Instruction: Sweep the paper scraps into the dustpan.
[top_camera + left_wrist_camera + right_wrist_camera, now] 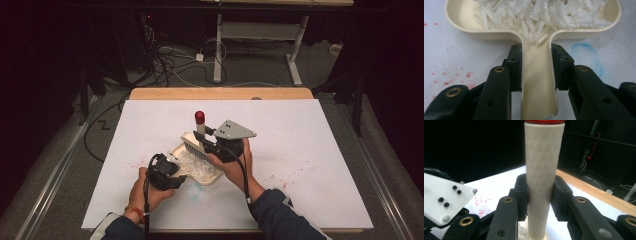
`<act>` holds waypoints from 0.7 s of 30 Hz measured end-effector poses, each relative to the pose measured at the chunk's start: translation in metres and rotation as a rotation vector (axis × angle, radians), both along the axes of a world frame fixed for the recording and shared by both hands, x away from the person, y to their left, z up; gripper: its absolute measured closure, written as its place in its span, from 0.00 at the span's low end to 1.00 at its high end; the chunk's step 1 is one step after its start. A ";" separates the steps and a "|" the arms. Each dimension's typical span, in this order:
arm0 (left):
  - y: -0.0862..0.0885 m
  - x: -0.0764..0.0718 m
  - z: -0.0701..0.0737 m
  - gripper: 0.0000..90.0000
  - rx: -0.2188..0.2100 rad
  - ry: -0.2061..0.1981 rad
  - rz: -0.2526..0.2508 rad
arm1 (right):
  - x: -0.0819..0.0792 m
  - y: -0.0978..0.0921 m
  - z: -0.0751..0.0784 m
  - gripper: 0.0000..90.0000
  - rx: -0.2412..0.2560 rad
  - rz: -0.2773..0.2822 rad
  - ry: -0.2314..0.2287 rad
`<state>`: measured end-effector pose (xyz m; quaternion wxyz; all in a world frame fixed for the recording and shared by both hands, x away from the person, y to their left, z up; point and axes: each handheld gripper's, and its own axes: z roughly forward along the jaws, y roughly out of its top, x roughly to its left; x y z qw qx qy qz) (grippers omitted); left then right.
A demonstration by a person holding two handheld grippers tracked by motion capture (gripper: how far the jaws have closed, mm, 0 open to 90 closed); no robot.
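A person sits at the near side of the table [320, 165], which is covered with a white sheet, and holds a gripper in each hand. The left gripper [536, 67] is closed on the handle of a cream dustpan [537, 82]; in the left gripper view both black jaws press against the two sides of that handle. The dustpan lies flat on the sheet, a little near of the table's middle, and its wide part is filled with white shreds [544, 13].

The right gripper [540, 195] is clenched around the pale handle of a brush [542, 170], which stands almost upright with its red cap at the top. In the high view the bristles of the brush [196, 149] rest at the far edge of the dustpan [186, 137], just beside the shreds [197, 167].

Small red spots [451, 75] are scattered on the sheet to the left of the dustpan, and a faint blue ring [586, 52] is drawn just near of it.
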<state>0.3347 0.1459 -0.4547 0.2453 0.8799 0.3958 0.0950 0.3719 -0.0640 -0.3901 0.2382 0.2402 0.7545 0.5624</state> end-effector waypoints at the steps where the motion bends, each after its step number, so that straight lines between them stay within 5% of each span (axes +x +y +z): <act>1: 0.000 0.000 -0.001 0.70 -0.006 -0.001 0.005 | 0.001 -0.001 0.002 0.79 0.004 0.001 -0.002; 12: 0.002 0.001 -0.007 0.70 0.011 0.005 -0.007 | 0.007 -0.020 0.028 0.79 0.036 -0.041 -0.042; 21: 0.005 0.000 -0.006 0.70 0.023 0.017 -0.024 | 0.010 -0.040 0.023 0.79 0.027 -0.089 -0.029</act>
